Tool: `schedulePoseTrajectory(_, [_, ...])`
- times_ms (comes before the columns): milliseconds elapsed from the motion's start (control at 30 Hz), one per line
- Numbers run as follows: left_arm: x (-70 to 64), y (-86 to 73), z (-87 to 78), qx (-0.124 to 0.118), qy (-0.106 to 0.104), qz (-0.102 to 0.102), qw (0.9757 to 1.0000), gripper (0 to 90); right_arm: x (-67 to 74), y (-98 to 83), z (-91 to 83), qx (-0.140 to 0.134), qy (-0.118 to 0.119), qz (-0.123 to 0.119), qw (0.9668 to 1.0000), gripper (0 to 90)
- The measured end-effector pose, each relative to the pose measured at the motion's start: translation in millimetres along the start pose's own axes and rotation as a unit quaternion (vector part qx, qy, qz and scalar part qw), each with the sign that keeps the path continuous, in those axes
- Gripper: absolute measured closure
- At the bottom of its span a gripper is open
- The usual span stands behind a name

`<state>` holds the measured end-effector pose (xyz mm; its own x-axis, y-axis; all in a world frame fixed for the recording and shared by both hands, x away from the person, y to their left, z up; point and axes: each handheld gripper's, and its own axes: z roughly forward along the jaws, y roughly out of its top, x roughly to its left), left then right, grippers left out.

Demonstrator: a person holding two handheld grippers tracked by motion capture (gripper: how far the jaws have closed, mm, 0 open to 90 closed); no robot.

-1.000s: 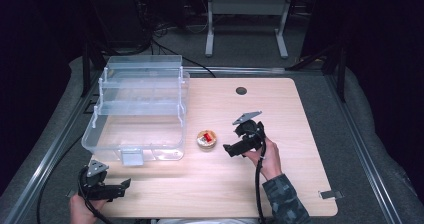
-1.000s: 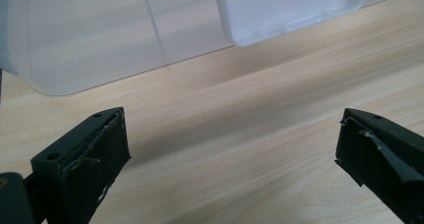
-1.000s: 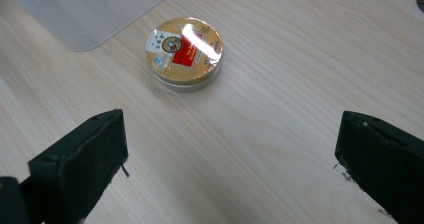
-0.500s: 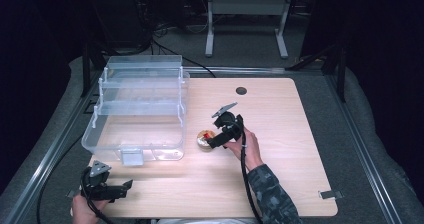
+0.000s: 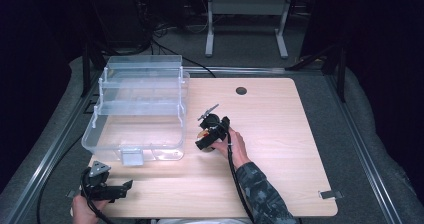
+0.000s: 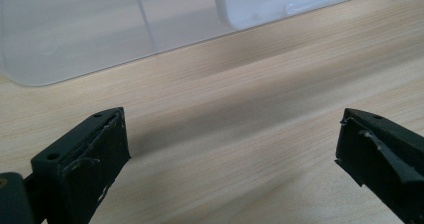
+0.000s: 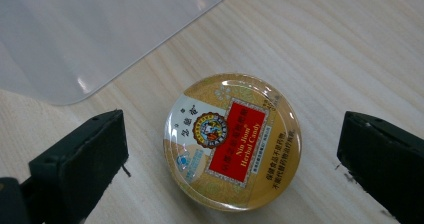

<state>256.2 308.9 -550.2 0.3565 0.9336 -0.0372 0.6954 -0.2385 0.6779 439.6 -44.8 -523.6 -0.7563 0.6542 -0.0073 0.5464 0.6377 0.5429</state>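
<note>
Left gripper (image 5: 119,189) sat at the near left corner of the wooden table (image 5: 280,149), held low in the person's left hand (image 5: 82,210). Its jaws stood wide apart with nothing between them; in the left gripper view (image 6: 232,149) only bare wood lay in the gap, with the lower wall of the clear plastic box (image 6: 100,29) just beyond.

Clear plastic box (image 5: 135,114) occupied the left half of the table, tiered trays stepped up toward the far edge, a latch on its near wall.

Just right of the box's near right corner, the right gripper (image 5: 206,139) was poised over the round candy tin (image 5: 204,134), the right hand (image 5: 231,143) behind it. In the right gripper view (image 7: 232,149) the jaws were spread, one on each side of the candy tin (image 7: 232,141), not touching it. Tin lay flat on the wood, gold lid with red label facing up, close to the box corner (image 7: 90,34).

A dark round hole (image 5: 241,90) marked the table near its far edge.
</note>
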Motion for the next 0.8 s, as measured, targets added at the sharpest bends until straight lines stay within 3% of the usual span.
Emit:
schedulePoseTrajectory(300, [-0.8, 1.4, -0.6, 0.003, 0.002, 0.004, 1.0000, 0.5, 0.4, 2.6, 12.6, 0.013, -0.010, 0.000, 0.9999, 6.7])
schedulePoseTrajectory(400, [-1.8, 1.1, 0.8, 0.005, 0.001, 0.004, 1.0000, 0.5, -1.7, 1.4, 15.6, 0.013, -0.013, 0.011, 0.9998, 10.0])
schedulePoseTrajectory(600, [-1.9, 1.7, 0.1, 0.004, 0.000, 0.005, 1.0000, 0.5, -1.2, 0.8, 20.6, 0.024, -0.003, 0.006, 0.9997, 18.0])
schedulePoseTrajectory(800, [-1.6, 1.5, 0.0, 0.005, -0.001, 0.006, 1.0000, 0.5, -1.2, 0.7, 22.5, 0.028, -0.002, 0.003, 0.9996, 19.5])
